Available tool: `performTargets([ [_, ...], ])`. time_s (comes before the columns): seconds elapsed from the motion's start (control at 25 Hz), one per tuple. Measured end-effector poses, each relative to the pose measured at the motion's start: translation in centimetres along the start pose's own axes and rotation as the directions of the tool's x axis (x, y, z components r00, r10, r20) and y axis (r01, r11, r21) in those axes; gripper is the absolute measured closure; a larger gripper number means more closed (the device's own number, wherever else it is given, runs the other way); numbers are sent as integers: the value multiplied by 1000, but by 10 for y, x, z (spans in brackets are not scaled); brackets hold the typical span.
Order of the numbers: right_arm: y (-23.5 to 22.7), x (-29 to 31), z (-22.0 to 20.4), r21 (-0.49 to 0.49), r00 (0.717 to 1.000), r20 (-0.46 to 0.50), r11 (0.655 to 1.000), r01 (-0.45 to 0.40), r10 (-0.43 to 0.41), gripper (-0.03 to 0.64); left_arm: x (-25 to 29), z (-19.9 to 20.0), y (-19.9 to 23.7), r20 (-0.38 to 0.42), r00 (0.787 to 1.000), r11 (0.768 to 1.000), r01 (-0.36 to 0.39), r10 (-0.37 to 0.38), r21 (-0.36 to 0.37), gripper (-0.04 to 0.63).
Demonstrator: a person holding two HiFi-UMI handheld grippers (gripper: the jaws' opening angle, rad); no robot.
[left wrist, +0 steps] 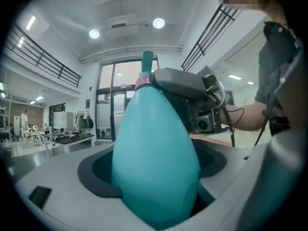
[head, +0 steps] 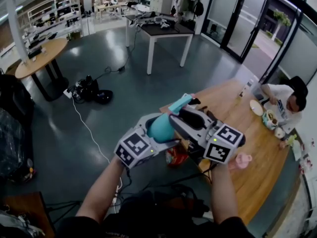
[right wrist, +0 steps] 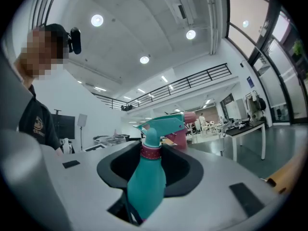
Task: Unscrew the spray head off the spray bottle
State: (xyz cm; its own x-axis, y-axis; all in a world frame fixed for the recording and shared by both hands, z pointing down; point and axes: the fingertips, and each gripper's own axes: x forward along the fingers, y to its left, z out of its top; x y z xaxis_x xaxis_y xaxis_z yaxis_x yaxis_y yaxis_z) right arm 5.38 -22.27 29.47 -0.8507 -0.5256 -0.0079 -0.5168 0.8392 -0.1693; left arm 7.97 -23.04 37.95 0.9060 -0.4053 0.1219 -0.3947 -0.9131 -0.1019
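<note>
Spray bottle (head: 161,128) is teal and held in the air between both tools, off the left corner of the wooden tabletop (head: 252,177), over the floor (head: 99,83), not resting on anything. It points up and away from the person.

Left tool (head: 151,139): jaws closed on the fat lower body of the bottle. In the left gripper view the body fills the gap, with both pads against it.

Right tool (head: 190,119): comes in from the tabletop side. Jaws are fairly wide but closed around the bottle's neck at the pink collar (right wrist: 151,151), just below the spray head (right wrist: 163,124). The head is on the bottle, with its nozzle sticking out past the jaws.

Marker cubes face the head camera, left one (head: 133,150) and right one (head: 224,143). Both forearms are in view under them.

On the tabletop there is a small pink object (head: 241,160) near the left edge, just beside the right cube; can't tell what it is. A seated person (head: 285,103) is at the far right edge with a plate (head: 256,107) in front.

A white table (head: 166,33) stands well apart across the floor.
</note>
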Motion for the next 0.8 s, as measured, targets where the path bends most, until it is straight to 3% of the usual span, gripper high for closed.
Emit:
performTargets([
  [0.2,6,-5,-5,7,990,23,990,-140,140,474,-5,-2,-13,4,993,993,118,-118,-16,152],
  [0.44,14,-7,-5,1,969,42,970,-242,242,476,-11,0,-25,29,974,973,227,-226,-43,152],
  [0.8,18,-13,-7,-25,961,29,961,-274,275,476,-12,0,-34,28,961,960,275,-274,-47,152],
])
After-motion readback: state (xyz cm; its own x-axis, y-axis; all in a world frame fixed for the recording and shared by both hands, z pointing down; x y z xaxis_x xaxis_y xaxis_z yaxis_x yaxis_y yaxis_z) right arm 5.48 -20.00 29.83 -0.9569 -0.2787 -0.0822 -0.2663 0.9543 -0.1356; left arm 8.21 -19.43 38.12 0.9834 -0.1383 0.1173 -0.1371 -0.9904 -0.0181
